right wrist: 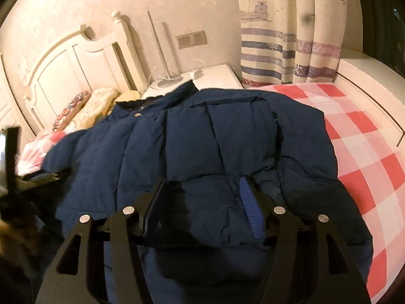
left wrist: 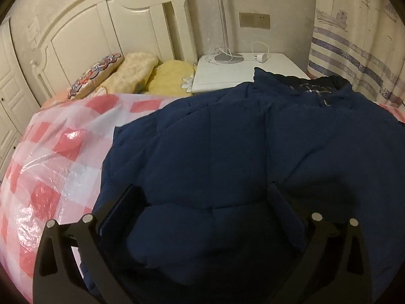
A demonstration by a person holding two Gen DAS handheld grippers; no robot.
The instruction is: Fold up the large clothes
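So the navy puffer jacket (left wrist: 227, 136) was lying spread out on the bed, on top of the pink-and-white checked plastic sheet (left wrist: 58, 152) that covered the mattress. Collar end of the jacket pointed toward the white nightstand (left wrist: 227, 73), and a bit of plaid lining (left wrist: 314, 88) showed inside the collar.

Left tongs (left wrist: 205, 202) were spread really wide over the quilted body of the jacket, nothing pinched between them; the fabric just sat puffed up in the gap and the pads weren't pressing on it. In the left wrist view, the checked sheet showed bare on the left of the jacket.

Right tongs (right wrist: 206, 200) were about half open, hovering at the near part of the jacket. A blue ribbed cuff (right wrist: 250, 207) lay right against the inner face of the right-hand finger, with the padded fabric bulging between the two fingers. Couldn't honestly tell if the pads were squeezing the cuff or only touching it.

Beyond the jacket's collar end: a white headboard (left wrist: 83, 38), a few pillows (left wrist: 141, 73) piled below it, and on the nightstand a lamp base (left wrist: 227, 57) plus a white charger with cable (left wrist: 262, 57). A striped curtain (right wrist: 283, 58) hung past the far side of the jacket.
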